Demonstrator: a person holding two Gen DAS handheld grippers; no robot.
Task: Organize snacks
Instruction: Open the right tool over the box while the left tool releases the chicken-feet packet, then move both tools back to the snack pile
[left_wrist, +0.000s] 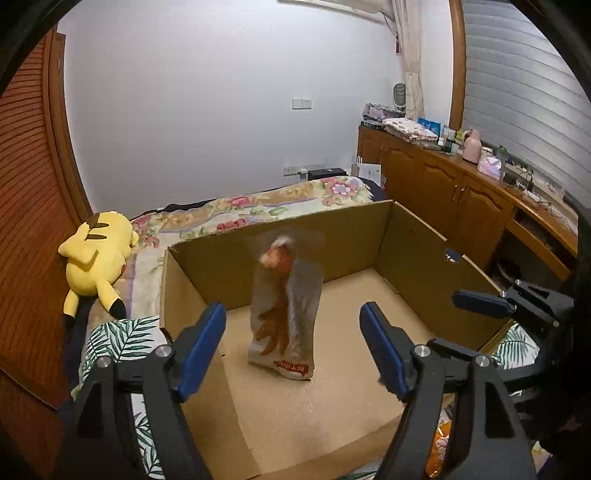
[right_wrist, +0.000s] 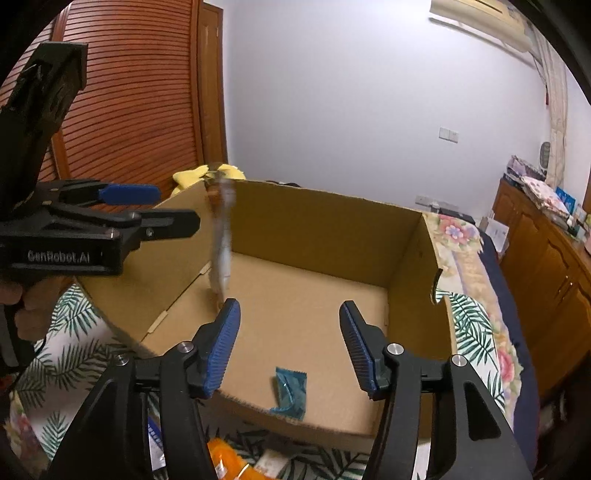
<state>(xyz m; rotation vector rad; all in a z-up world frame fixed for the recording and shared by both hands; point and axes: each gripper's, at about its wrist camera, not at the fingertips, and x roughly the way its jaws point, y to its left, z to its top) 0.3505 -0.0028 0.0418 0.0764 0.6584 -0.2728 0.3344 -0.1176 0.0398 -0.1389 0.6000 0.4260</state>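
An open cardboard box sits on the bed. Inside it a clear snack packet with brown pieces stands on end on the box floor, blurred. My left gripper is open, with a blue pad on either side of the packet and a gap to each. In the right wrist view the same packet shows edge-on by the box's left wall, with the left gripper beside it. My right gripper is open over the box's near edge and holds nothing. A small blue packet lies on the box floor below it.
A yellow plush toy lies on the bed left of the box. Wooden cabinets with clutter on top run along the right. An orange packet and other wrappers lie on the leaf-print bedding in front of the box.
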